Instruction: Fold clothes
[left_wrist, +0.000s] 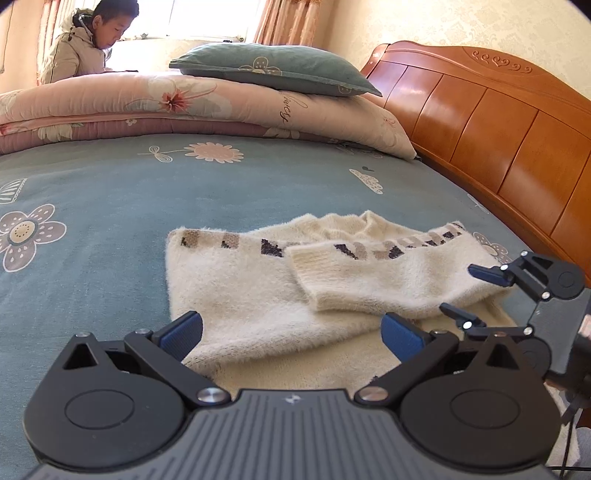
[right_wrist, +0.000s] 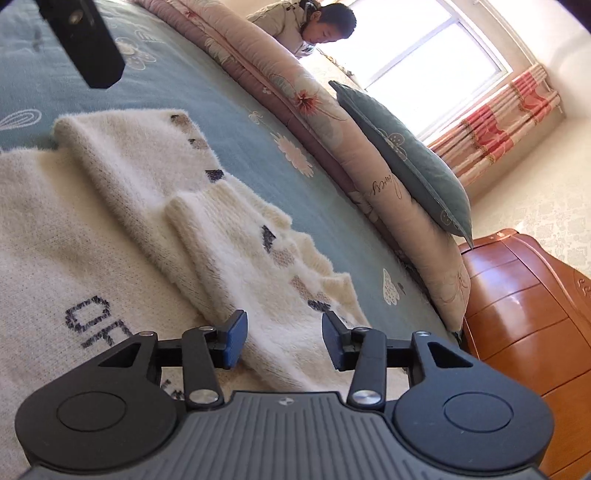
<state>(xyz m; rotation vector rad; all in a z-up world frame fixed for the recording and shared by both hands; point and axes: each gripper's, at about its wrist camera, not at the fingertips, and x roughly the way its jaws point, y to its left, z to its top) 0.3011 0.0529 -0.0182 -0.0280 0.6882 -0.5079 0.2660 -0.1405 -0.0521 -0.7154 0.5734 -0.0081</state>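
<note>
- Hanging low over the bed, the left gripper, black with blue pads, has its jaws spread wide with nothing between them.
- Just past it lies the fluffy cream sweater with dark and tan patches, flat on the blue-grey flowered bedsheet.
- One sleeve is folded across the sweater's front.
- The right gripper is above that sleeve near the sweater's edge, with its jaws partly apart; they pinch nothing.
- In the right wrist view, dark knitted letters show on the sweater's front.
- Further back, a pink flowered quilt is folded along the bed.
- A grey-green pillow sits on top of the quilt.
- A shiny brown wooden headboard stands at the right.
- Far off, a person in a pale puffy coat is by the bright window.
</note>
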